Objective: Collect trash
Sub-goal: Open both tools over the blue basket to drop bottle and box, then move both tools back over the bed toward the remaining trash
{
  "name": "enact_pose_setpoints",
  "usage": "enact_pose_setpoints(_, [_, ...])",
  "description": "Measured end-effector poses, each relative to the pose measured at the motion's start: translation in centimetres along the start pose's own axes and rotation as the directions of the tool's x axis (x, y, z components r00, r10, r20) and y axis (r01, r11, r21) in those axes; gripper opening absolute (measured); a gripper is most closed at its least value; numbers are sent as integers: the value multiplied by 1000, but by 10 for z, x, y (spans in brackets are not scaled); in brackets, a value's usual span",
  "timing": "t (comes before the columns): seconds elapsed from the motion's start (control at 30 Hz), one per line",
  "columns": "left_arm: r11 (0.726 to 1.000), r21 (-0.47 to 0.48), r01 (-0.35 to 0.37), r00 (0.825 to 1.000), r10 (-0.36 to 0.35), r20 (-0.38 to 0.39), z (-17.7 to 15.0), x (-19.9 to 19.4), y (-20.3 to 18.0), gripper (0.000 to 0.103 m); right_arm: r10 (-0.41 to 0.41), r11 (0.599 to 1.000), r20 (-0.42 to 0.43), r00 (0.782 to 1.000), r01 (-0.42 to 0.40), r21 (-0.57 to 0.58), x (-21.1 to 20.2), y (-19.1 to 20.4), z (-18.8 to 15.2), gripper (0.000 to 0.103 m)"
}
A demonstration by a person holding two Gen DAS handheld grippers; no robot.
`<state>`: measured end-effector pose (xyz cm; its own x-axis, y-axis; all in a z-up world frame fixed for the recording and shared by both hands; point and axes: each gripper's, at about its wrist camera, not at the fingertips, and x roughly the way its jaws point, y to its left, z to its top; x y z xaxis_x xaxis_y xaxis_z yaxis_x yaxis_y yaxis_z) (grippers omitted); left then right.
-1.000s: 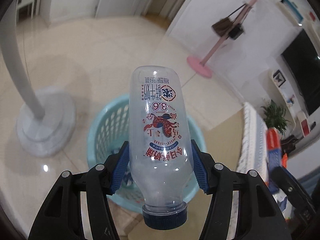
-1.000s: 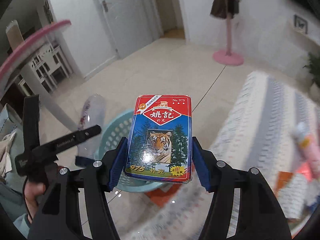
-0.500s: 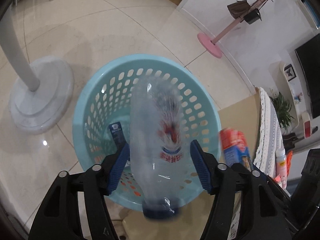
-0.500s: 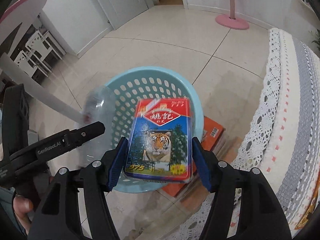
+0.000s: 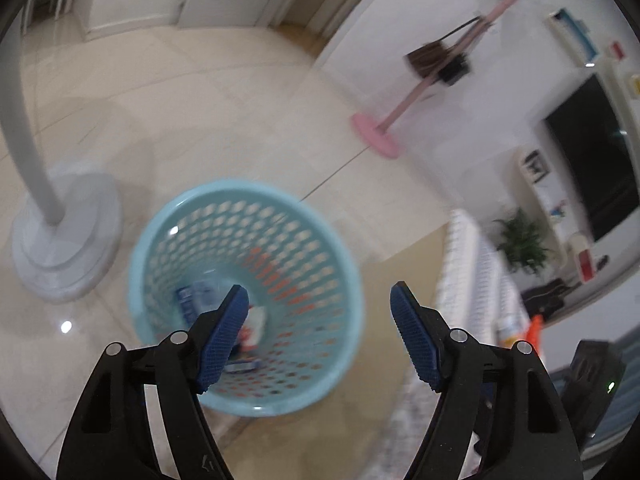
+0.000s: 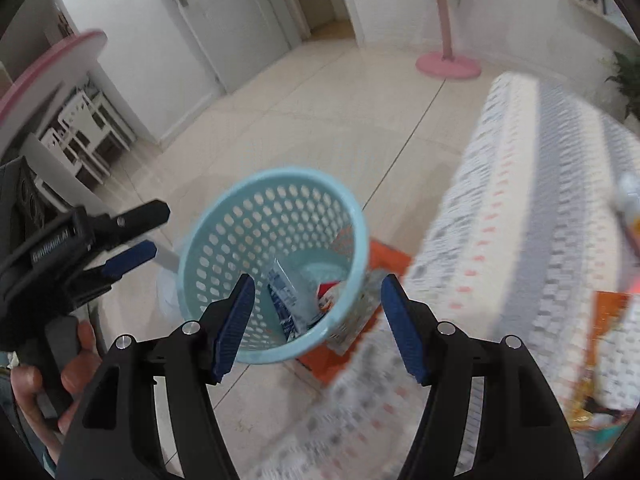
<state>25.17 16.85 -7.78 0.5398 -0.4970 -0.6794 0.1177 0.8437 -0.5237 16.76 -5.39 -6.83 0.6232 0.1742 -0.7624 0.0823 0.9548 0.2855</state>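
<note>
A light blue perforated basket stands on the tiled floor; it also shows in the right wrist view. Trash lies at its bottom: blue and white packaging and a red and white piece, blurred in the left wrist view. My left gripper is open and empty above the basket's near rim; it shows from the side in the right wrist view. My right gripper is open and empty above the basket.
A white fan stand base sits left of the basket. A pink coat rack stands by the far wall. A table with a patterned cloth is at the right, an orange box beside the basket.
Both grippers opened: the clear bottle left the left gripper and the tiger card box left the right gripper. Both now hang empty over the basket.
</note>
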Motion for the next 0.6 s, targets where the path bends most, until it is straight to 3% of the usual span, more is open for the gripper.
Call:
enact_pose_setpoints(0.23, [976, 152, 154, 984, -165, 65, -22, -28, -93, 72, -96, 995, 200, 975, 98, -3, -108, -36, -13, 62])
enact_pose_setpoints(0.43, [922, 297, 248, 965, -261, 5, -64, -21, -175, 74, -214, 977, 302, 929, 206, 58, -189, -87, -41, 62])
enact_pose_setpoints(0.6, [884, 385, 267, 963, -263, -64, -104, -2, -220, 74, -294, 956, 339, 894, 266, 126, -236, -126, -70, 62])
